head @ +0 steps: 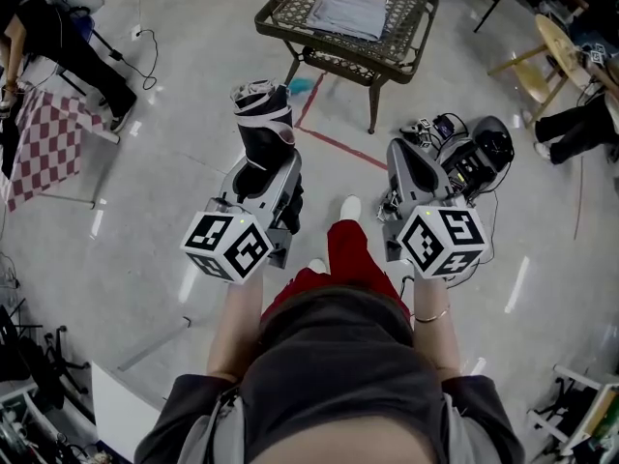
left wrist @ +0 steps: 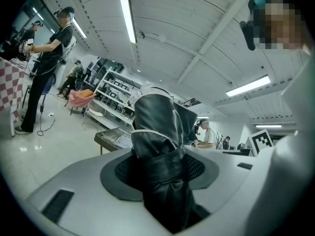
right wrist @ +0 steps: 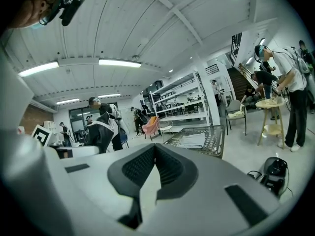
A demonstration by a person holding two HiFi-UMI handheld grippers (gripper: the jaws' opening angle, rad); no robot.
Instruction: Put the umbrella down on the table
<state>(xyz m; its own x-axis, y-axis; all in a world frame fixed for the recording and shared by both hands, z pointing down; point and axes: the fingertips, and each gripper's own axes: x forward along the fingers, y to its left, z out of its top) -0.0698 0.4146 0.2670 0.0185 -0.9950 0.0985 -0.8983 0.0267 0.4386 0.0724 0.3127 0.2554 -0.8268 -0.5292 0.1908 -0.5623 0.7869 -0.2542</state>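
Observation:
A folded black umbrella [head: 263,124] with white trim stands up out of my left gripper [head: 263,170], whose jaws are shut on its lower part. In the left gripper view the umbrella [left wrist: 158,141] fills the gap between the pads of the left gripper [left wrist: 160,170]. To its right my right gripper [head: 406,155] is held at about the same height, shut and empty; its pads meet at the tip in the right gripper view [right wrist: 155,151], where the umbrella [right wrist: 101,129] shows at the left. The dark wicker table [head: 387,66] stands ahead, apart from both grippers, with a grey cloth [head: 348,13] on it.
A black bag with cables [head: 474,153] lies on the floor just right of my right gripper. A red tape line [head: 338,143] runs across the floor before the table. A wooden stool [head: 551,56] stands at the right and a checked cloth [head: 48,138] at the left. People stand around.

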